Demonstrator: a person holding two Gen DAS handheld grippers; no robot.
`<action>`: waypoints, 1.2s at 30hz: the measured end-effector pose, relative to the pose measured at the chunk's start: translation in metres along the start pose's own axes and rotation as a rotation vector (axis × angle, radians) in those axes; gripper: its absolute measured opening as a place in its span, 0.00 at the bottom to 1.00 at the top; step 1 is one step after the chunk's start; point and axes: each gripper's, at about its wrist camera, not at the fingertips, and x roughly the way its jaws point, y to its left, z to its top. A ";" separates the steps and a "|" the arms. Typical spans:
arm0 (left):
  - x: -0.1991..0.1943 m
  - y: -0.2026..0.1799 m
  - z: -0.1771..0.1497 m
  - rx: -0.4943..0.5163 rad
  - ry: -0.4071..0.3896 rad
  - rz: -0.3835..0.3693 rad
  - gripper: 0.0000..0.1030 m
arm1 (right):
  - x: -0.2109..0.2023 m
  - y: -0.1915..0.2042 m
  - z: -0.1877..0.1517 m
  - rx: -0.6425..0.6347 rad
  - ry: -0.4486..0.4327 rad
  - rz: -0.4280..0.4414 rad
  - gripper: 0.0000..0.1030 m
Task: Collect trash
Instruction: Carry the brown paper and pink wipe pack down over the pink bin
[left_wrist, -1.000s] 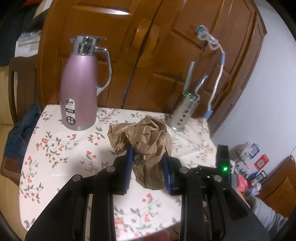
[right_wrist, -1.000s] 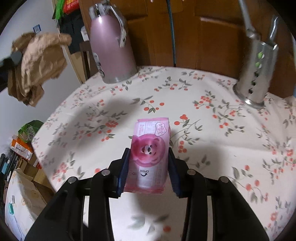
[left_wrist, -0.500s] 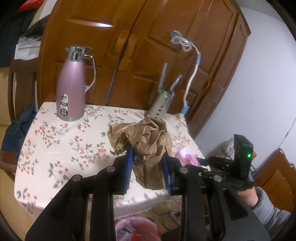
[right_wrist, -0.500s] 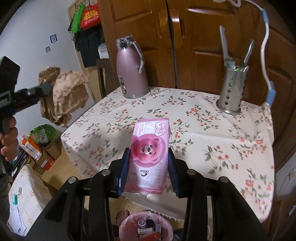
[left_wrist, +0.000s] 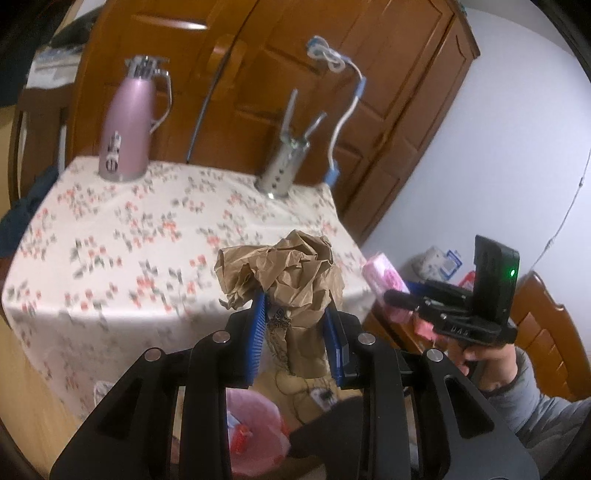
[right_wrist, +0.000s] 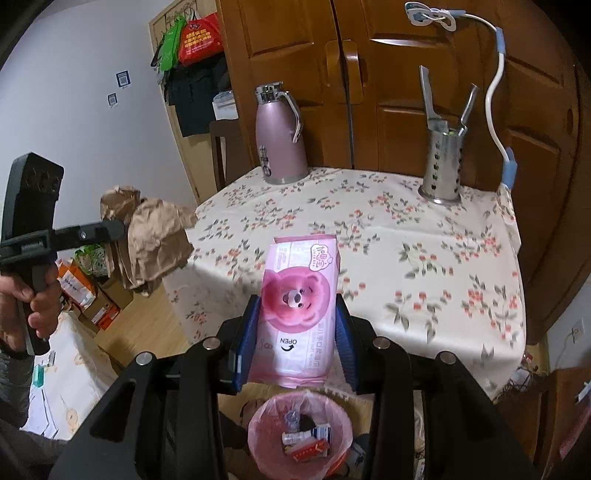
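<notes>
Table (right_wrist: 388, 236) with a cherry-print cloth anchors both views; only the right wrist view looks into the round pink-lined bin (right_wrist: 300, 428) in front of it. Beyond the table's near edge, the left gripper (left_wrist: 295, 334) clamps crumpled brown paper (left_wrist: 288, 273); the right gripper (right_wrist: 295, 339) clamps a glossy pink wipes pack (right_wrist: 299, 306) above the bin.

The left wrist view's tablecloth (left_wrist: 122, 236) pattern is blurred; gripper arms hide most of the bin (left_wrist: 255, 435).

Right gripper (right_wrist: 295, 332) clamps a pink wet-wipes pack (right_wrist: 299, 310), below-left of the tongs (right_wrist: 443, 107); pink-lined trash bin (right_wrist: 299, 432) lower still; crumpled brown paper (right_wrist: 147, 240) far left.
</notes>
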 end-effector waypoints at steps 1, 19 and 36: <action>0.000 0.000 -0.006 -0.007 0.007 -0.004 0.28 | -0.002 0.001 -0.006 0.002 0.004 0.001 0.37; 0.040 0.006 -0.103 -0.066 0.176 0.009 0.28 | 0.015 0.002 -0.097 0.058 0.149 0.009 0.37; 0.099 0.029 -0.169 -0.132 0.347 0.035 0.28 | 0.046 0.003 -0.144 0.092 0.263 0.024 0.37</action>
